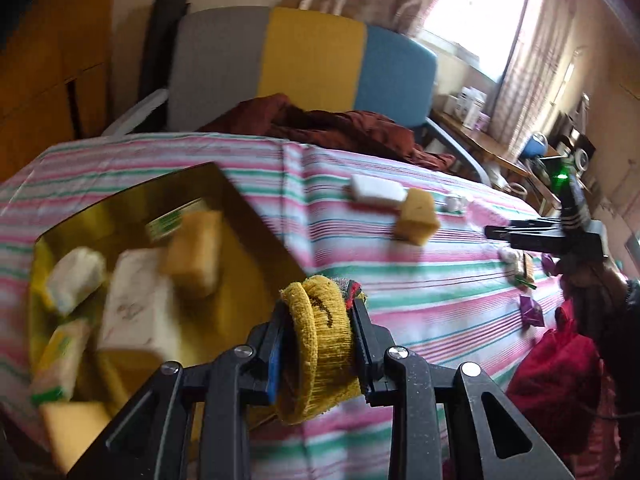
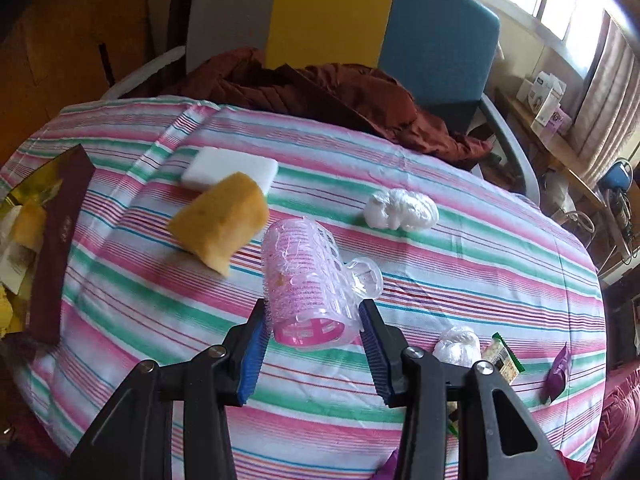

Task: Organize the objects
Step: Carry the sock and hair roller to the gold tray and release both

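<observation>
The rolled mustard-yellow knitted sock (image 1: 320,344) is clamped in the left gripper (image 1: 318,354) beside the gold-lined open box (image 1: 256,216); release it into bare floor, clear of the sponges and packets. The right gripper (image 2: 314,338) grips the pink plastic hair roller (image 2: 308,280) above the striped tablecloth (image 2: 460,240); the yellow sponge (image 2: 224,220) lies on its path to the box.

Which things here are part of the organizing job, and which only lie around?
Part of the job:
- gold box
- yellow rolled sock in the left tongs
- pink hair roller in the right tongs
- yellow sponge
- white sponge
- white plastic bundle

Just lying about:
- dark red cloth
- chair
</observation>
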The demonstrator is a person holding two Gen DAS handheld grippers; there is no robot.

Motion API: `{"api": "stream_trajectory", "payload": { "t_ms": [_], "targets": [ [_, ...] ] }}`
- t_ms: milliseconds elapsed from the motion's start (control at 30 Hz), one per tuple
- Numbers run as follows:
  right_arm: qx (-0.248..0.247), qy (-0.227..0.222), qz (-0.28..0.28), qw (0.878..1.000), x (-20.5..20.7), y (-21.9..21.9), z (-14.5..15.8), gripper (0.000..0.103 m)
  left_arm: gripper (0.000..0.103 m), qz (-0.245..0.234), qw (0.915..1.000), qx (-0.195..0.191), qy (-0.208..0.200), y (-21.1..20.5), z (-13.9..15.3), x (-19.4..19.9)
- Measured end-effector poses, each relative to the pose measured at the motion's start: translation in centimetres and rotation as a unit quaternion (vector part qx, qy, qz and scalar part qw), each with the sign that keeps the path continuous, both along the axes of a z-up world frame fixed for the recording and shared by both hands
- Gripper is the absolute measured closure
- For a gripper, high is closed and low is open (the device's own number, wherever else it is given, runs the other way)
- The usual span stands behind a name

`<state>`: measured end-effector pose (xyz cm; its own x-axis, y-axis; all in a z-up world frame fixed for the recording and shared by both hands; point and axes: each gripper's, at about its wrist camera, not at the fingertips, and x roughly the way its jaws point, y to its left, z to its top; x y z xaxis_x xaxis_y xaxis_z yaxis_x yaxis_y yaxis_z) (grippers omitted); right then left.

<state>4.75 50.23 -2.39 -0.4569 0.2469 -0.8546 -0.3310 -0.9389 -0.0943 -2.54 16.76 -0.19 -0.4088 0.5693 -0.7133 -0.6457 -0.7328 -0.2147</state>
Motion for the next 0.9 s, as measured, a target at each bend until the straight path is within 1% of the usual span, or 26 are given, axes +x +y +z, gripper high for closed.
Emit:
{"api": "stream_trajectory", "payload": {
  "t_ms": [100, 200, 400, 500, 633, 767, 900],
  "targets": [
    [0.000, 0.016, 0.015, 1.000, 0.1, -2.3, 1.6, 0.059, 0.073, 0.032, 0.9994, 0.006, -0.011, -3.1, -0.3, -0.4],
    [-0.003, 0.029, 0.042, 0.999, -0.4, -5.4, 2.8, 0.059, 0.073, 0.061, 0.9979, 0.013, -0.015, -6.2, -0.5, -0.6],
    [-0.017, 0.045, 0.119, 0.992, -3.6, -13.4, 4.2, 0.059, 0.073, 0.103, 0.9942, 0.026, -0.018, -10.6, -0.9, -0.5],
    [-0.024, 0.050, 0.150, 0.987, -5.6, -16.9, 4.4, 0.059, 0.073, 0.114, 0.9928, 0.027, -0.022, -11.9, -1.3, -0.6],
    [-0.037, 0.052, 0.175, 0.982, -7.8, -20.1, 4.4, 0.059, 0.073, 0.126, 0.9909, 0.034, -0.033, -13.4, -2.1, -0.8],
    [-0.040, 0.052, 0.196, 0.978, -9.5, -22.7, 4.3, 0.059, 0.073, 0.125, 0.9905, 0.043, -0.038, -14.1, -2.4, -0.9],
    [-0.047, 0.053, 0.201, 0.977, -11.1, -23.9, 4.5, 0.059, 0.073, 0.117, 0.9911, 0.049, -0.040, -14.0, -2.5, -1.0]
  ]
}}
